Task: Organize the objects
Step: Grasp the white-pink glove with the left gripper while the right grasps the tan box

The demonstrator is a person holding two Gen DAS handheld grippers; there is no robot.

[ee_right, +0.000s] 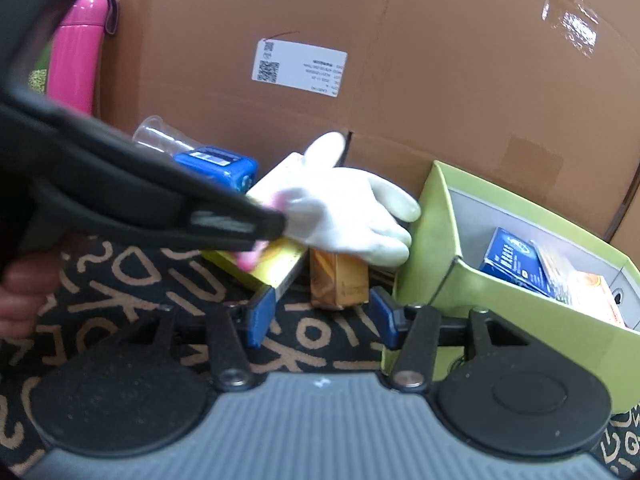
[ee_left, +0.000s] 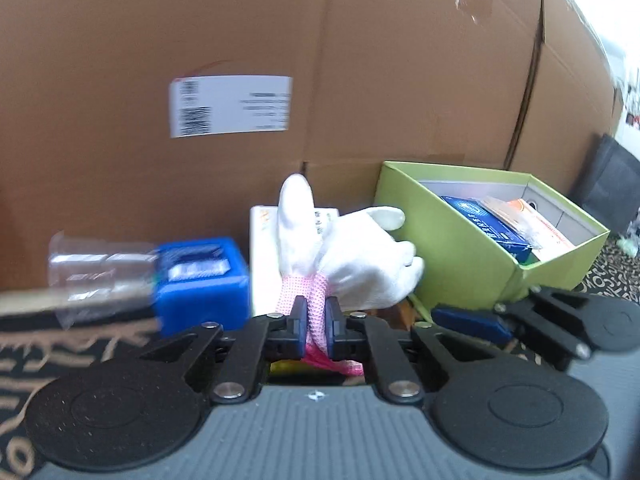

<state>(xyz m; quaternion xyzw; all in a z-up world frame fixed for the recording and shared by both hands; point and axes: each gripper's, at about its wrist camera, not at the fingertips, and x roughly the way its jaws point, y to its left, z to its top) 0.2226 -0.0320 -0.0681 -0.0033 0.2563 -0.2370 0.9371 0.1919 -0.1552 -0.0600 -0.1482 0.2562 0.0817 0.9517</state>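
Observation:
My left gripper (ee_left: 316,318) is shut on the pink cuff of a white work glove (ee_left: 352,256), whose fingers stick up and to the right toward the green box (ee_left: 460,248). In the right wrist view the same glove (ee_right: 348,208) hangs from the left gripper's black fingers (ee_right: 224,216), above a yellow box (ee_right: 264,264) and a small brown carton (ee_right: 340,280). My right gripper (ee_right: 322,316) stands open just in front of the brown carton, with its blue pads either side and apart from it. The green box (ee_right: 448,240) holds a dark blue packet (ee_right: 516,264) and an orange packet (ee_right: 584,288).
A big cardboard box wall (ee_left: 280,40) closes off the back. A blue container (ee_left: 200,280) and a clear plastic cup (ee_left: 96,272) lie at the left, with a white box (ee_left: 262,256) behind the glove. A pink bottle (ee_right: 76,56) stands far left. The floor mat (ee_right: 132,276) is black with tan letters.

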